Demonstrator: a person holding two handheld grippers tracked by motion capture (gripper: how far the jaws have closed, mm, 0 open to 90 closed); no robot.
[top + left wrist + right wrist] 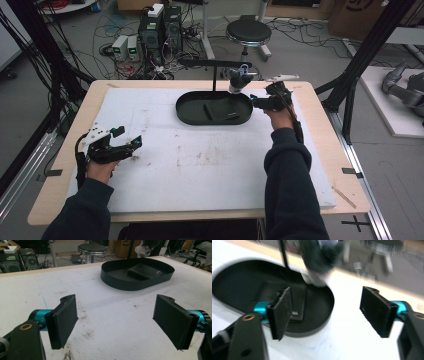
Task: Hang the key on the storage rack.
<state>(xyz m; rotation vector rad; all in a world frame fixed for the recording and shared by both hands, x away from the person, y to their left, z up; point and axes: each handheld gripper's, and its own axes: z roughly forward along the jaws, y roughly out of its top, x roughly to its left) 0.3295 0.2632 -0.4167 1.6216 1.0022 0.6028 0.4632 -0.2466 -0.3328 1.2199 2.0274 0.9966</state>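
Currently right gripper (255, 101) sits at the right end of the black oval tray (187, 112), jaws wide apart, nothing between them. In the right gripper view the tray's rim (322, 326) lies just under and ahead of the left jaw, and a flat black pad (298, 302) lies inside the tray right behind that jaw. A dark object with a pale lower part (240, 80) hangs from the black stand's arm (210, 63), just ahead of and above this gripper; blurred, can't tell what it is. Left gripper (131, 146) is low over the white bench mat (210, 165), jaws spread, empty, tray (117, 280) well ahead of it and to its right.
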